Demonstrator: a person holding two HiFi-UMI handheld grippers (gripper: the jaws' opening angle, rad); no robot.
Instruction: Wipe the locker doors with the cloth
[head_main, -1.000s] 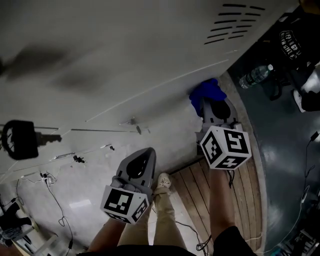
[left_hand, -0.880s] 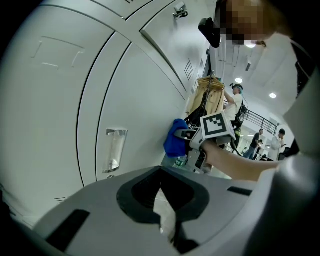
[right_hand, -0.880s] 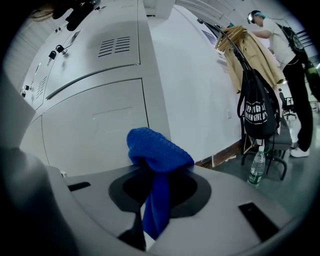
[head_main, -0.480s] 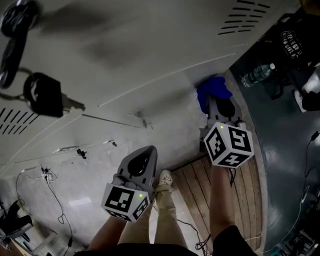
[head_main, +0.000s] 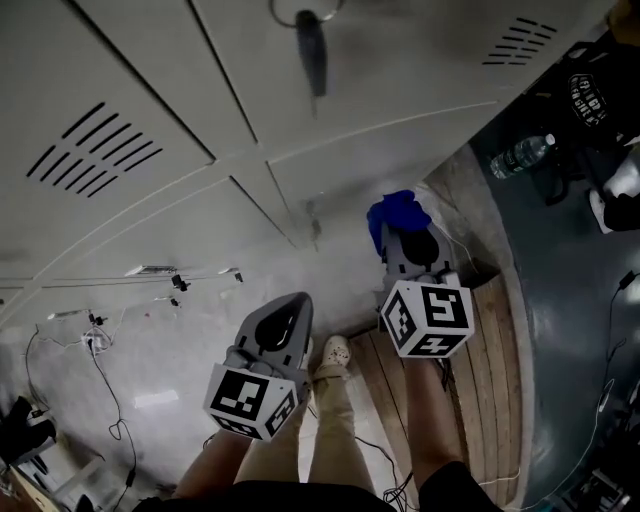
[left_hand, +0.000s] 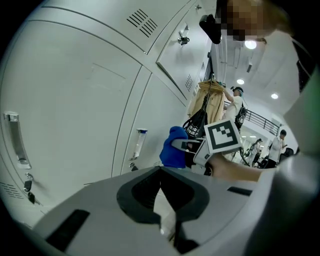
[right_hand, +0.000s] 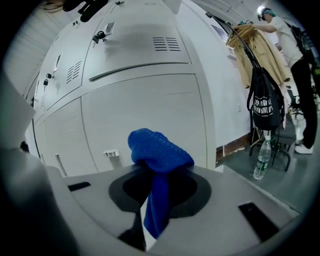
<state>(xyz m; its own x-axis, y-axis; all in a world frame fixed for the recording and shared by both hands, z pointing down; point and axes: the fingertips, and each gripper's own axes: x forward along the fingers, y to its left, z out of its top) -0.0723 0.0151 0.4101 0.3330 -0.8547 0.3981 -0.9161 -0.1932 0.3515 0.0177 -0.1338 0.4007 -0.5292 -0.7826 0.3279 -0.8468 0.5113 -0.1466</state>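
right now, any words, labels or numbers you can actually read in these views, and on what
No text can be read.
Black bag: white print, too blurred.
Water bottle: label too small.
Locker door, tag holder: nothing legible.
Marker cubes: square patterns only, no letters.
Blue cloth: no label shown.

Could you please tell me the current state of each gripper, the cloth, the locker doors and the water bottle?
right gripper: shut on the blue cloth.
left gripper: shut, nothing between its jaws.
blue cloth: bunched, one end hanging down between the jaws.
locker doors: all the visible ones closed.
water bottle: upright on the floor.
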